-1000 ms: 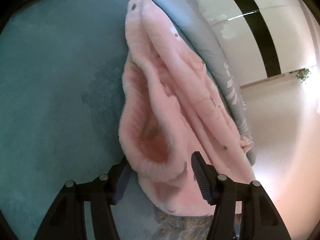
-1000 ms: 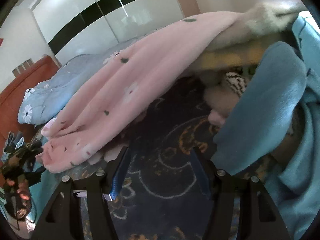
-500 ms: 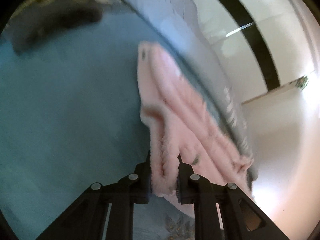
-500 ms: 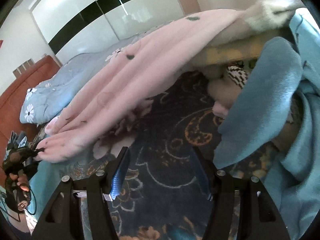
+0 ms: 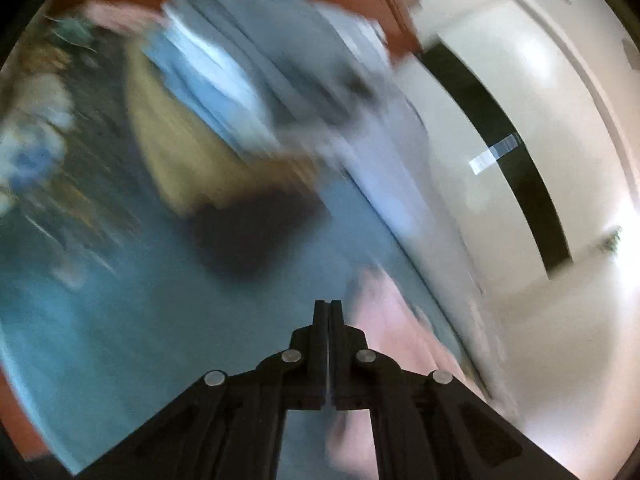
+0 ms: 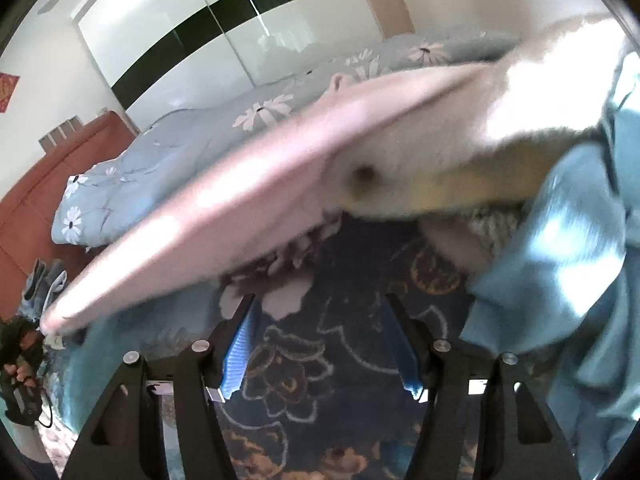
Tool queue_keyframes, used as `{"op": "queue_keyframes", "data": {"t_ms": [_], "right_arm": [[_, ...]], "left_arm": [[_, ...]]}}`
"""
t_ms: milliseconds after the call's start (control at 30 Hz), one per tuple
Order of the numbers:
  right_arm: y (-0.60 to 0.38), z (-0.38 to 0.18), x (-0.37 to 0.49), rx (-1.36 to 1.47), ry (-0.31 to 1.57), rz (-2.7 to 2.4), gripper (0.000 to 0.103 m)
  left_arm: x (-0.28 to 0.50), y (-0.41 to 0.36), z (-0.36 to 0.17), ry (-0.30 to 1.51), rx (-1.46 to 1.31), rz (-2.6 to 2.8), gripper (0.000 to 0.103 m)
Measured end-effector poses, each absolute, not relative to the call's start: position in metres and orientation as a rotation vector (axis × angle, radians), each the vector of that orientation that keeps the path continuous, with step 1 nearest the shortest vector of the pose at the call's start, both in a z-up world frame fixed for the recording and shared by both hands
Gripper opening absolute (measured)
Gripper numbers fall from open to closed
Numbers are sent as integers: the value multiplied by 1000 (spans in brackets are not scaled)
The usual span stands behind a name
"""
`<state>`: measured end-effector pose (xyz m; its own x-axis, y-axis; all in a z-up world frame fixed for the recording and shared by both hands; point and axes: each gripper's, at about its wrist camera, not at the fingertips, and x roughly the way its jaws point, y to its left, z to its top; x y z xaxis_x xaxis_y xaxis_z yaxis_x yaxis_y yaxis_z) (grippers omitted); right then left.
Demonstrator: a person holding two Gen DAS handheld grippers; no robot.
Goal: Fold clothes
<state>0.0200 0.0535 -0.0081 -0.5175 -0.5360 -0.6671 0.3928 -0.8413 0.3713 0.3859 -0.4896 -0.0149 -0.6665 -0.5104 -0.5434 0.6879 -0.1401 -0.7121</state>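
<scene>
Now the left gripper (image 5: 328,308) has its jaws closed, apparently pinching one end of the pink garment (image 6: 224,208), which stretches in the air above the patterned bed cover (image 6: 320,368), probably to straighten it for folding. The right gripper (image 6: 320,344) waits open and empty.

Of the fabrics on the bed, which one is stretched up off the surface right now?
The pink fleece garment: it spans taut and lifted across the right wrist view. The teal blanket drapes slack at the right, and the floral blue duvet lies behind.
</scene>
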Motion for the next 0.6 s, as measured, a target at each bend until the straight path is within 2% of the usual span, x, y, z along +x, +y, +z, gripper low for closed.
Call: {"op": "queue_keyframes", "data": {"t_ms": [133,400,500,600], "right_arm": [[61,-14,8,1160,-243,-2393,63],[82,9,-5,1073,-391,-2533,63],[105,25,-17,991,-513,-2614,63],[132,26,-36,978,-735,-2635,63]], "left_arm": [[416,-509,-24,1391,209,-1854,0],[355,-474,-31,1329,481,-2132,1],[315,-446,-30,1239,609,-2267,1],[276,-419,-34,1178,748,-2351,4]]}}
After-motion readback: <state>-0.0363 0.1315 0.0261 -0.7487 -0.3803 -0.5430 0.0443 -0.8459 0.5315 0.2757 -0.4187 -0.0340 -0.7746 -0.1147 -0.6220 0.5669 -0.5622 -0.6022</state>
